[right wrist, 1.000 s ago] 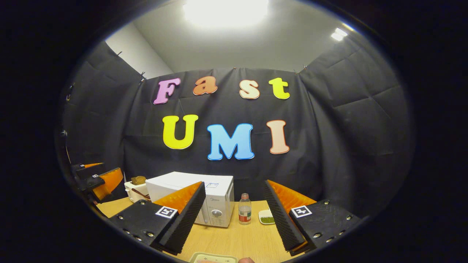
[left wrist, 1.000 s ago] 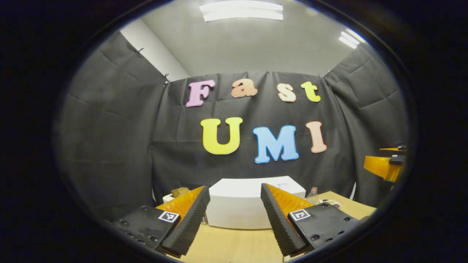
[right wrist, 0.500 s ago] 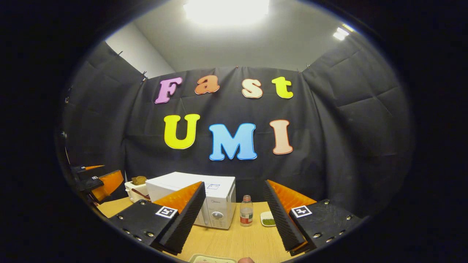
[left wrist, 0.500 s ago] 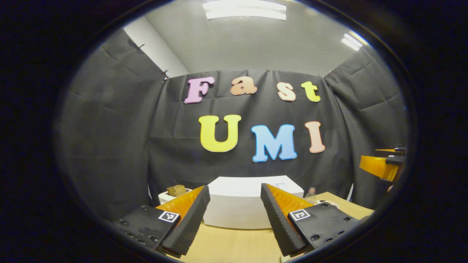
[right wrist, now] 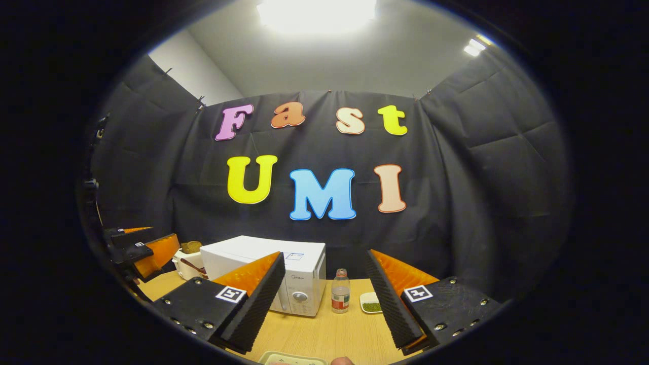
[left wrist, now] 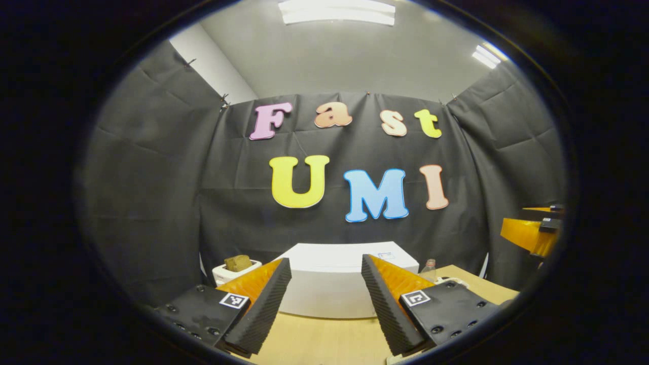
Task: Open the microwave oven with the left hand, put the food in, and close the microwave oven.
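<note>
- Left gripper view: the left claw (left wrist: 324, 299) gapes with nothing between its fingers, held back and aimed squarely at the closed microwave (left wrist: 334, 286) at the counter's (left wrist: 314, 339) far side, probably lined up to reach the door.
- Right gripper view: the right claw (right wrist: 324, 299) is likewise apart and holds nothing, waiting above the near tray (right wrist: 294, 359), likely the food; the microwave (right wrist: 284, 274) stands far left, beside a bottle (right wrist: 340, 292).

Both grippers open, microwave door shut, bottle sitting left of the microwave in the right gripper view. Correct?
One thing is off: the bottle stands to the right of the microwave, not left, between it and a small dish of green food, as the right gripper view shows. The rest holds: the left gripper and right gripper are both open, and the microwave door is shut.
</note>
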Demonstrator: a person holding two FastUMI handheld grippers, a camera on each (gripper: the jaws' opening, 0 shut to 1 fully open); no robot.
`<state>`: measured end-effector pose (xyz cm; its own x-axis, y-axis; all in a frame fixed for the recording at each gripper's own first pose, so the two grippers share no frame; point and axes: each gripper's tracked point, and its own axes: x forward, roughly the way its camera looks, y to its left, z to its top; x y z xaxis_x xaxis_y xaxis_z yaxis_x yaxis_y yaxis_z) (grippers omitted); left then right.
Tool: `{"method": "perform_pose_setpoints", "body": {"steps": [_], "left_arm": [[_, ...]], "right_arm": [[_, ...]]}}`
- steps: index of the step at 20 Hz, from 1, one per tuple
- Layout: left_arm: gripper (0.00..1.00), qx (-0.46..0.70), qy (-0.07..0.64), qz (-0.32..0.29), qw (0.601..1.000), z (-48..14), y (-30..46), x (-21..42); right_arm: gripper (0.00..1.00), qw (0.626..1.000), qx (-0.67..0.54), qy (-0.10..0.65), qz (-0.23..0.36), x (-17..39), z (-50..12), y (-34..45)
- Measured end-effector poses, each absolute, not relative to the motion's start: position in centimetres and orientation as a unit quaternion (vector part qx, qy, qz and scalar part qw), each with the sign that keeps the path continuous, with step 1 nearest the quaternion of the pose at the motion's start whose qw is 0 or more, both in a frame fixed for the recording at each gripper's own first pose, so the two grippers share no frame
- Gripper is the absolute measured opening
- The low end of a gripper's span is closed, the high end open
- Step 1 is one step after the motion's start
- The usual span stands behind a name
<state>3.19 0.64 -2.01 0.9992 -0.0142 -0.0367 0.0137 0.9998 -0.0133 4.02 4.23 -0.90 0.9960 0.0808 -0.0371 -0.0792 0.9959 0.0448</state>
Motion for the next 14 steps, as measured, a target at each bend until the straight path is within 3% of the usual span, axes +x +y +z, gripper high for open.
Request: {"method": "perform_pose_setpoints", "body": {"steps": [14], "left_arm": [[0.94,-0.026,0.064,-0.111,0.991,-11.5,-8.5,13.8]], "right_arm": [[0.97,0.999,-0.014,0.014,-0.040,-0.2,0.1,-0.3]]}}
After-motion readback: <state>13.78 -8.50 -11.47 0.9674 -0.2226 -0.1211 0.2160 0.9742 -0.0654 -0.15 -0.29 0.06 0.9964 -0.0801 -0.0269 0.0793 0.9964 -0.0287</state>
